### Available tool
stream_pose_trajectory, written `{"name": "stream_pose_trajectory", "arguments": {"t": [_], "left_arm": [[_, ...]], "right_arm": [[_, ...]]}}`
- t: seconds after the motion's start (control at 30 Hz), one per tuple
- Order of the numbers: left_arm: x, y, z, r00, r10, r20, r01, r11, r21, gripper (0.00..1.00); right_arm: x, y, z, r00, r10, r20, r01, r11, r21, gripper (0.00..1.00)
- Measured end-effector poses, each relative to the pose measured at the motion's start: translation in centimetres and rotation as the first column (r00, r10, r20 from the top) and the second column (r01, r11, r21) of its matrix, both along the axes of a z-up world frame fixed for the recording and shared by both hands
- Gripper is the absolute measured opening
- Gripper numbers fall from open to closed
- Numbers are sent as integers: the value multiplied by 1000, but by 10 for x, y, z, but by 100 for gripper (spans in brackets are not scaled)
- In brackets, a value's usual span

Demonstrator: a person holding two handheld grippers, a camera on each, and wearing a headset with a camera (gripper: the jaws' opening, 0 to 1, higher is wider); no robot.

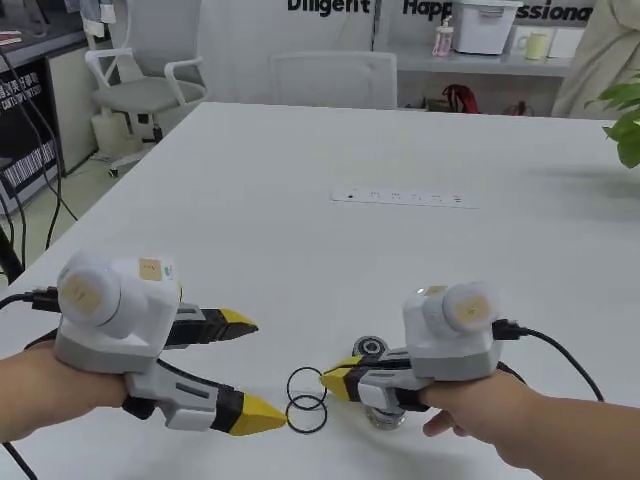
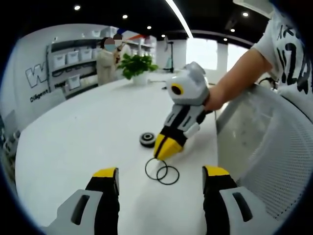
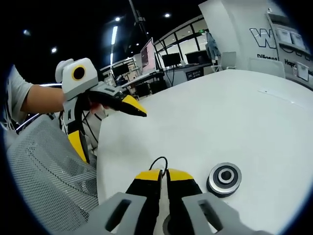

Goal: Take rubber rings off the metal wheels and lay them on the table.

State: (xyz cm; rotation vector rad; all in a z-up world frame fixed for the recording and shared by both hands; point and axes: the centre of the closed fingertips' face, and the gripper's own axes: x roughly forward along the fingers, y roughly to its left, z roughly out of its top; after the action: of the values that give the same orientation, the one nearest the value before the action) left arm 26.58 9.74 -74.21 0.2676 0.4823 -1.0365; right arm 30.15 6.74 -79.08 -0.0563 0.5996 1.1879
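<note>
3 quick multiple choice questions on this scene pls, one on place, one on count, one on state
1. Where do the black rings lie? A on a chair; B on the table between the left claw and the right claw; C beside the plant.
2. How many rings lie there? A one; B two; C four.
3. How is the left claw? A open; B shut on a ring; C shut on a wheel.
B: they lie between the yellow tips. B: two loops side by side. A: its tips stand wide apart.
</note>
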Motion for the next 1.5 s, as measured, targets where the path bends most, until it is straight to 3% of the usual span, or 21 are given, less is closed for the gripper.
{"name": "stream_pose_trajectory", "arguments": {"t": [0.27,0.47,0.87,1.0,1.17,1.5], "left_arm": [[5,0,2,1000,1,3,-1,1000,2,71],[12,-3,6,1000,-1,11,1,1000,1,70],[32,-12,15,1000,-2,21,3,1000,-15,67],[37,-17,16,1000,2,8,-2,999,-38,66],[44,-23,12,1000,-1,4,1,1000,-30,64],[50,-35,2,1000,-15,-8,15,1000,-19,59]], "right_arm": [[5,-3,5,1000,-2,31,1,1000,8,11],[11,-9,17,999,-4,43,3,999,39,14],[29,-37,36,998,-44,51,40,996,85,17],[36,-51,36,996,-69,56,64,995,74,17],[41,-64,32,995,-76,68,73,996,47,17],[41,-81,6,996,-61,70,64,997,-48,17]]}}
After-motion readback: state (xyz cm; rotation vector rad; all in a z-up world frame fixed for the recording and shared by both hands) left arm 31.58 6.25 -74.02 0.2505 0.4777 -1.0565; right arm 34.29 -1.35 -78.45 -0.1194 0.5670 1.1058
